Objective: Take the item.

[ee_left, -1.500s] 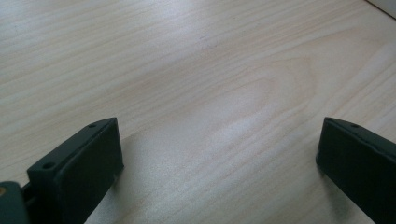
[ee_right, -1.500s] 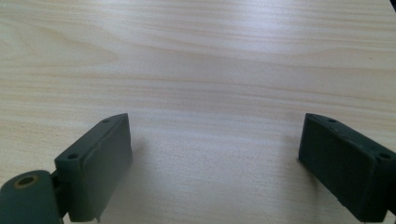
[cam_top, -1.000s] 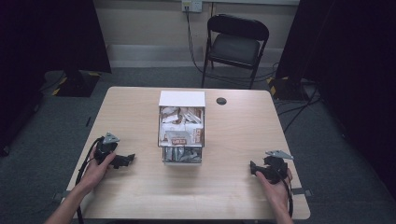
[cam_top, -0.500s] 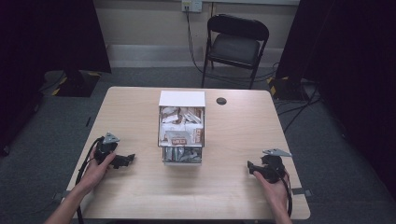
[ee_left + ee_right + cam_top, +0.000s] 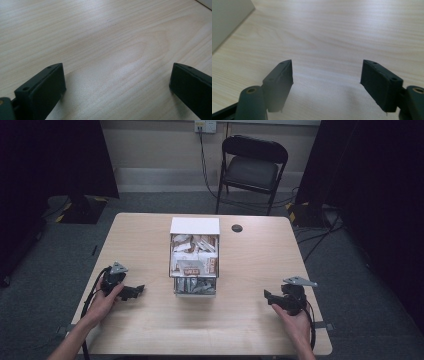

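Observation:
A white open box point(image 5: 194, 226) stands at the middle of the light wooden table point(image 5: 150, 330), packed with wrapped snack bars point(image 5: 192, 261). My left gripper point(image 5: 137, 290) rests on the table left of the box, held by a hand, jaws pointing right toward it. In the left gripper view this gripper point(image 5: 117, 82) is open, with bare wood between its jaws. My right gripper point(image 5: 267, 295) sits at the table's right front, jaws pointing left. In the right gripper view it point(image 5: 327, 75) is open over bare wood, and a corner of the box point(image 5: 227, 20) shows at the upper left.
A small black round cap point(image 5: 237, 228) is set in the table behind the box to the right. A black folding chair point(image 5: 252, 167) stands beyond the far edge. Cables trail from both grippers off the front of the table.
The right gripper has shifted slightly left along the table's front. The left gripper and the box have not moved.

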The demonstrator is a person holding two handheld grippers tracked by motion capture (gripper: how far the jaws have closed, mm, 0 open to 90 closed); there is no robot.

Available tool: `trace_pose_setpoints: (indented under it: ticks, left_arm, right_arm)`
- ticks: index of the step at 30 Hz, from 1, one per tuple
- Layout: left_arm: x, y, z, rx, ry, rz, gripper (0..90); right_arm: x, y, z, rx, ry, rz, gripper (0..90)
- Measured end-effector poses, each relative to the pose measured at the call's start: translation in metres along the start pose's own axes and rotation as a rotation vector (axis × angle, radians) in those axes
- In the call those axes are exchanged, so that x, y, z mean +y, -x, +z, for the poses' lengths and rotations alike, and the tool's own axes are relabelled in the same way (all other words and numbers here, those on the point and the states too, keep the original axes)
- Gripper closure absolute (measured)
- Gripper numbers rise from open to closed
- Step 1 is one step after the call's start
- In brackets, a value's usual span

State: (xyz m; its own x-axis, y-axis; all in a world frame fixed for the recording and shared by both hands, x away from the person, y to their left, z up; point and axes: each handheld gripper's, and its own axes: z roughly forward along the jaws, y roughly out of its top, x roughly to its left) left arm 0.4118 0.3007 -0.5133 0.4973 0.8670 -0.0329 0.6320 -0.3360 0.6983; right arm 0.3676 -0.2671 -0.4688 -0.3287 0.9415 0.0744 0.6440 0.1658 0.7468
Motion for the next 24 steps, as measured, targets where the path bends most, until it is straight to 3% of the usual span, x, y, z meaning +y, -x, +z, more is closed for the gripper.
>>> trace_pose_setpoints:
  ticks: [5,10,11,16,18,24]
  left_arm:
    - [0.0,0.0,0.0,0.0,0.0,0.0,0.0]
    - [0.0,0.0,0.0,0.0,0.0,0.0,0.0]
    - [0.0,0.0,0.0,0.0,0.0,0.0,0.0]
    - [0.0,0.0,0.0,0.0,0.0,0.0,0.0]
    - [0.0,0.0,0.0,0.0,0.0,0.0,0.0]
    - [0.0,0.0,0.0,0.0,0.0,0.0,0.0]
  right_arm:
    - [0.004,-0.001,-0.01,-0.005,0.055,-0.008,33.1]
    - [0.008,-0.004,-0.013,0.021,0.056,0.003,35.2]
    - [0.01,-0.007,-0.015,0.029,0.077,0.009,36.5]
    - [0.013,-0.011,-0.018,0.037,0.09,-0.004,40.2]
    - [0.014,-0.012,-0.018,0.06,0.097,0.02,44.5]
    - [0.017,-0.017,-0.021,0.07,0.115,-0.002,45.1]
